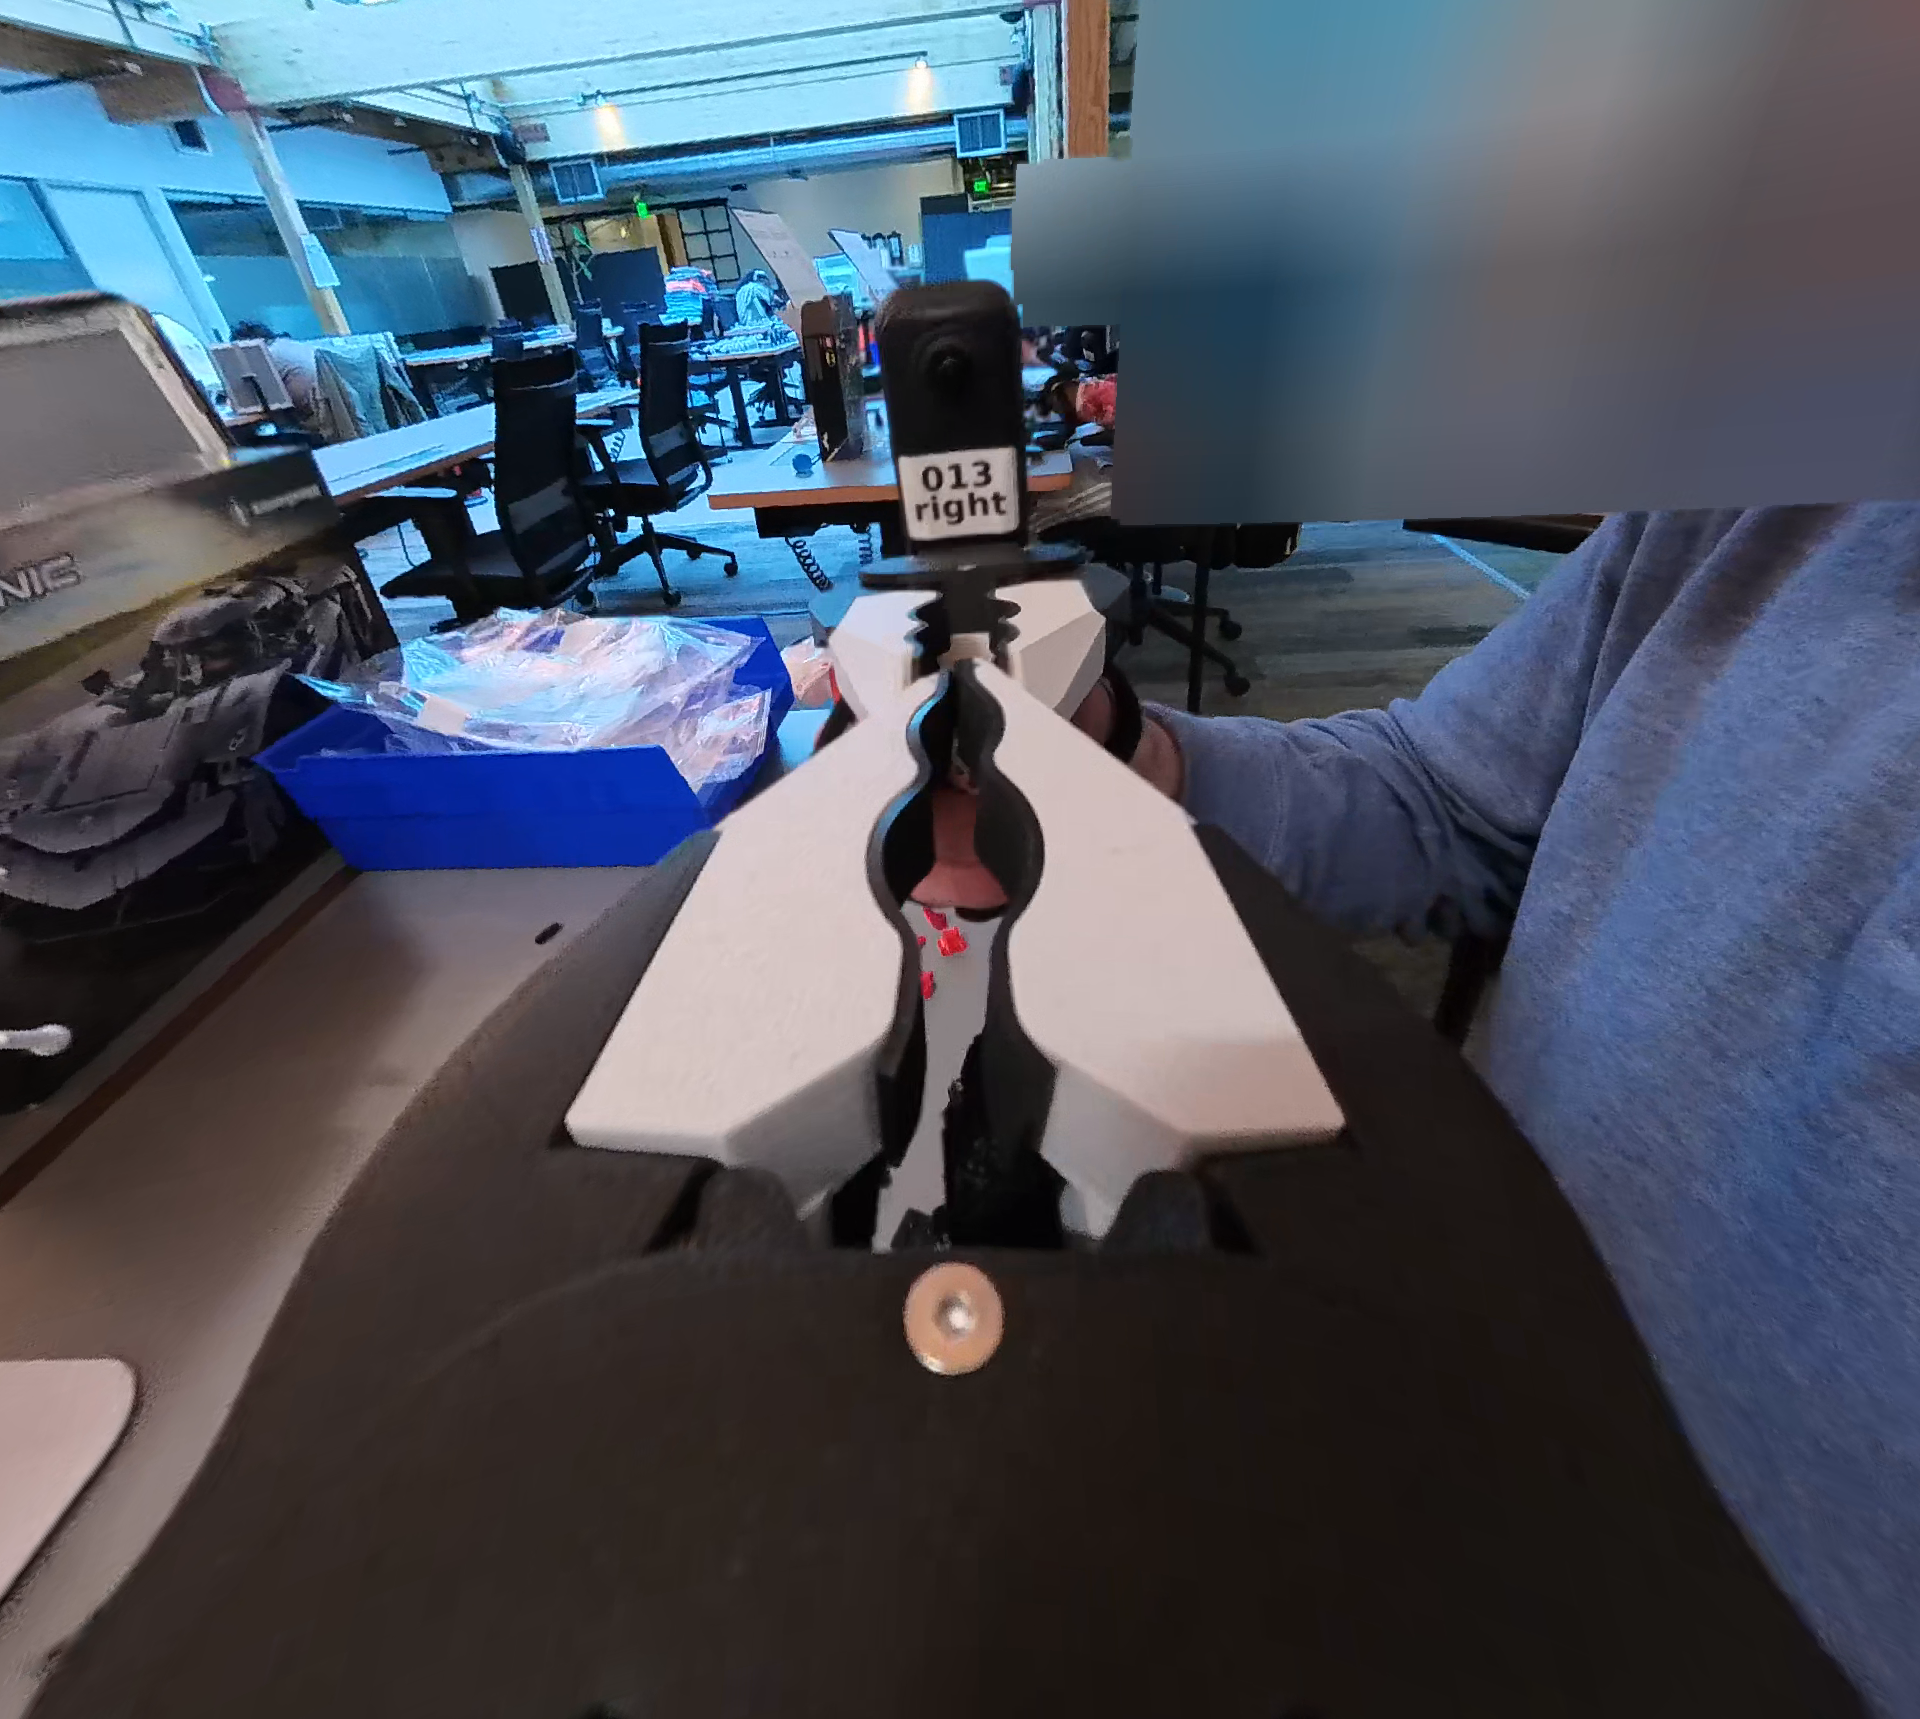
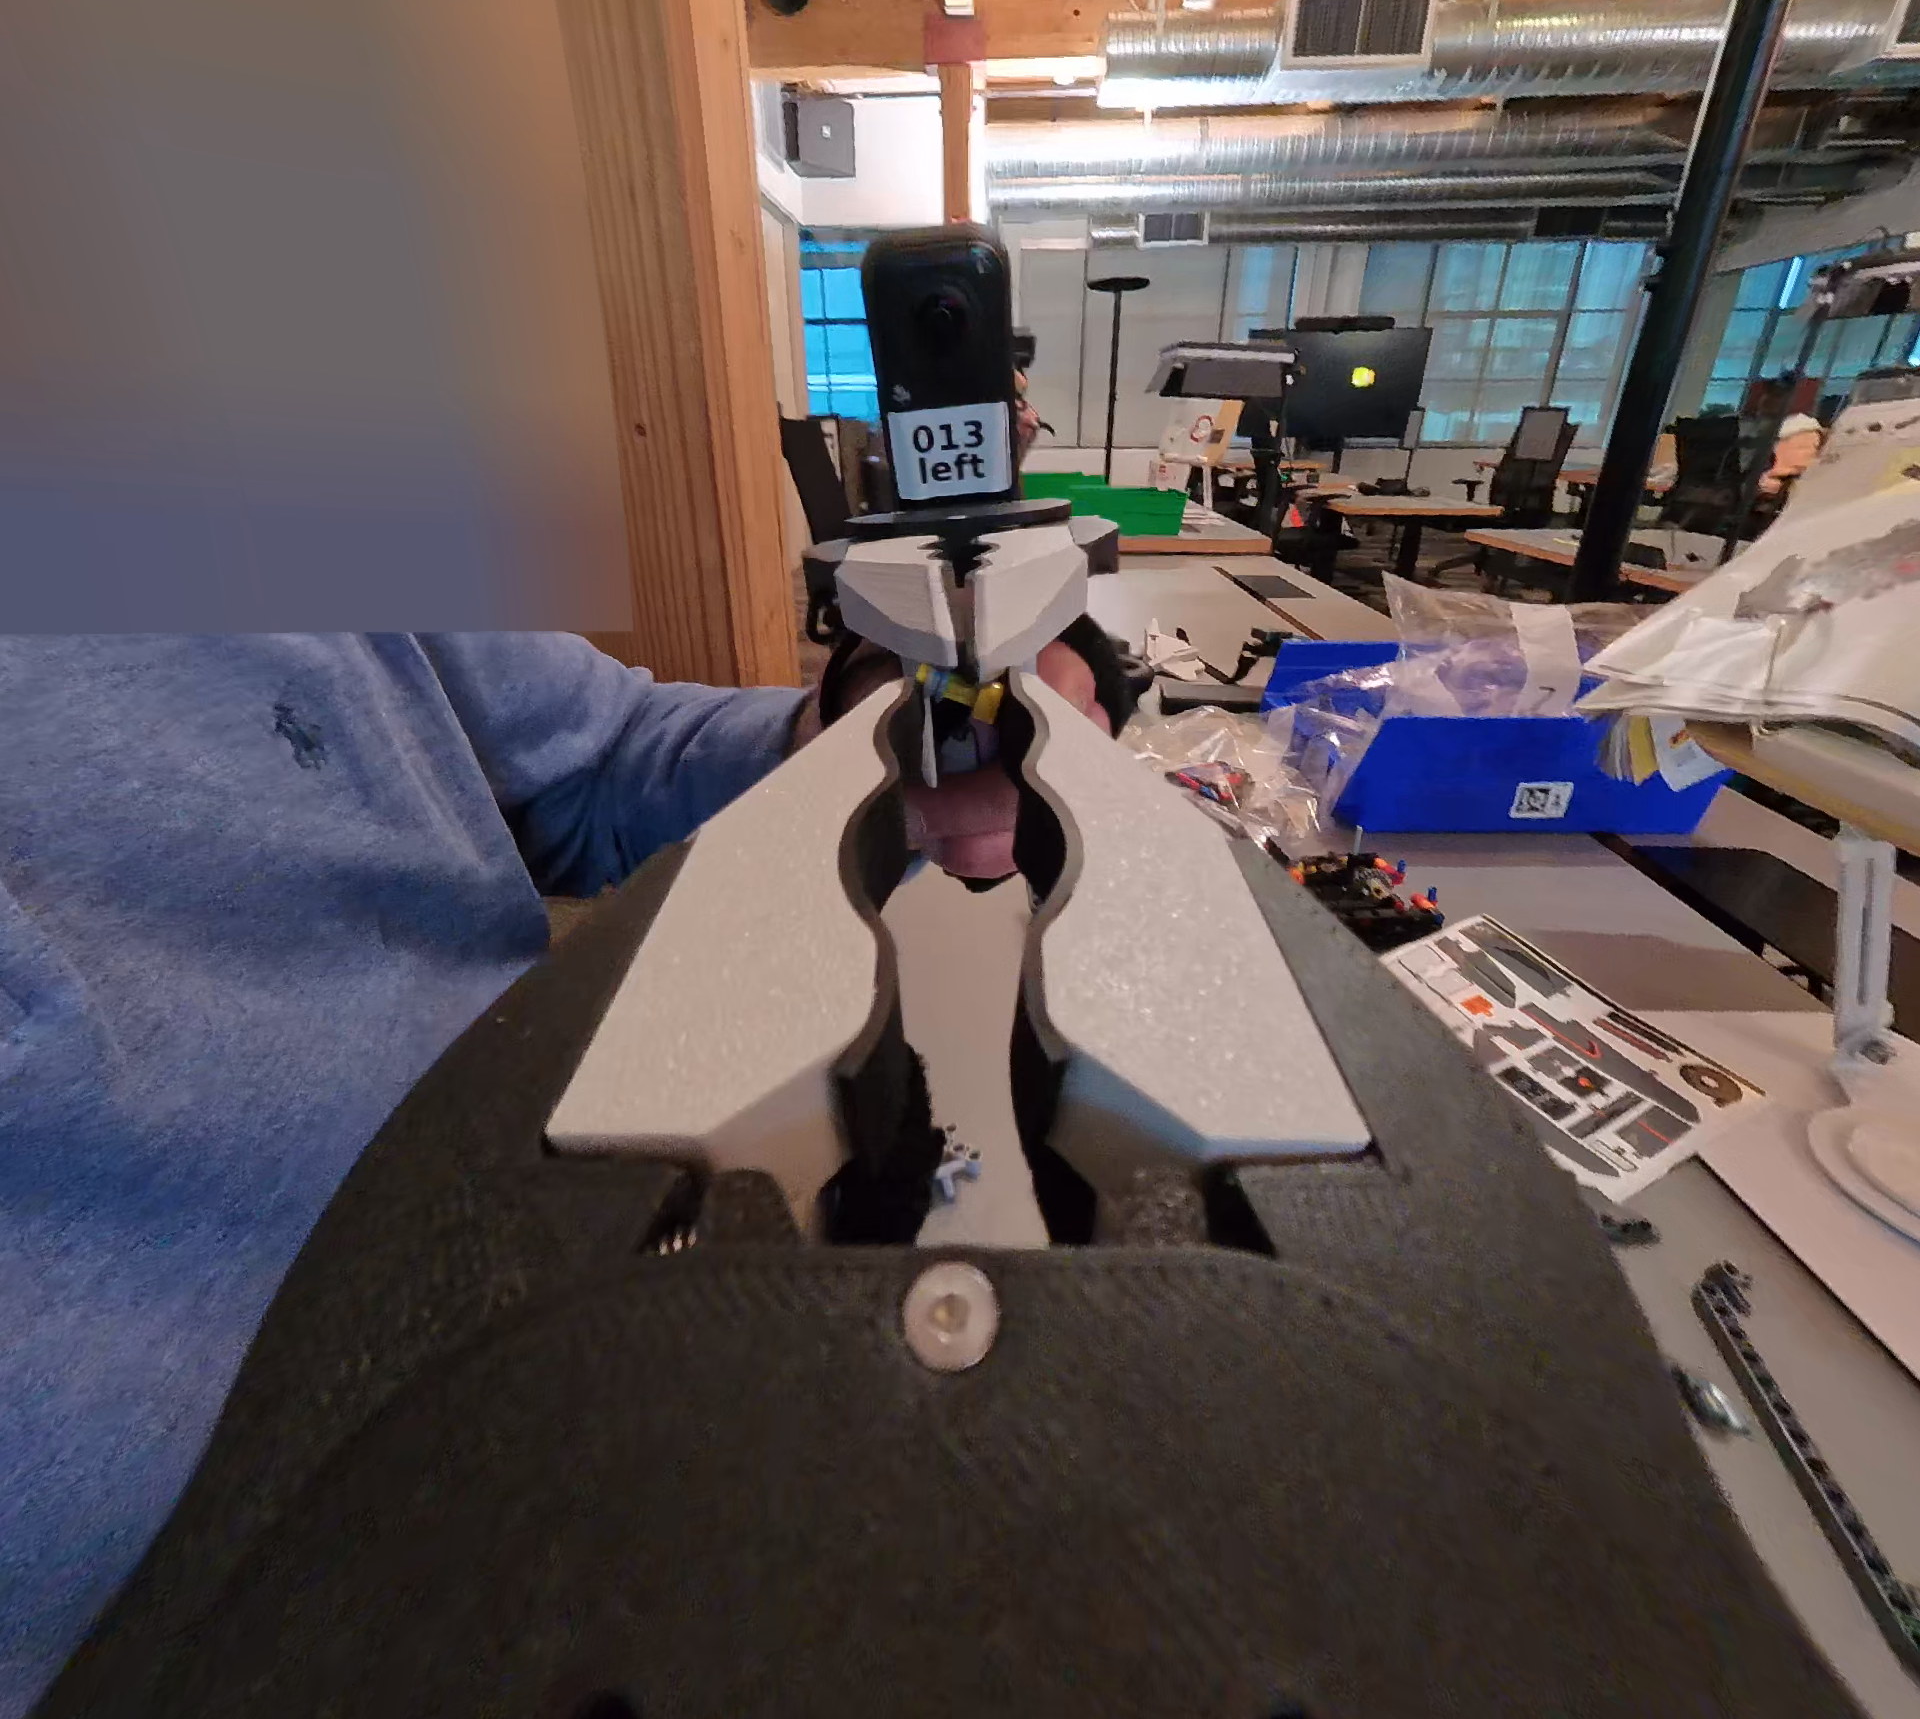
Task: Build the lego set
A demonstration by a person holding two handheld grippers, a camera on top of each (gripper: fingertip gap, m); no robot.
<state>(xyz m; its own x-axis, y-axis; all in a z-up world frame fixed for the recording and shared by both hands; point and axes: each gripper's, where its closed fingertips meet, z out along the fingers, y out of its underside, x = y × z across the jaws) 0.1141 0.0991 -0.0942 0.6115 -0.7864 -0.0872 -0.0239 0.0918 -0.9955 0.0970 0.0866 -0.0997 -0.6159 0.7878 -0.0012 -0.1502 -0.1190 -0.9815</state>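
Left wrist view: left gripper (image 1: 961,703) fingers closed nearly tip to tip, right gripper (image 1: 966,630) nose-on just beyond; can't tell what, if anything, is pinched. Blue bin (image 1: 499,796) of plastic bags (image 1: 561,682) sits left on the table (image 1: 260,1025). Right wrist view: right gripper (image 2: 956,713) fingers slightly apart, closing around a small lego piece (image 2: 961,698) with yellow and blue parts, held at the left gripper's (image 2: 961,620) tips. Likely a mid-air mating step: keep both axes collinear, press straight, don't twist. Partial build (image 2: 1361,880) and sticker sheet (image 2: 1558,1046) lie right.
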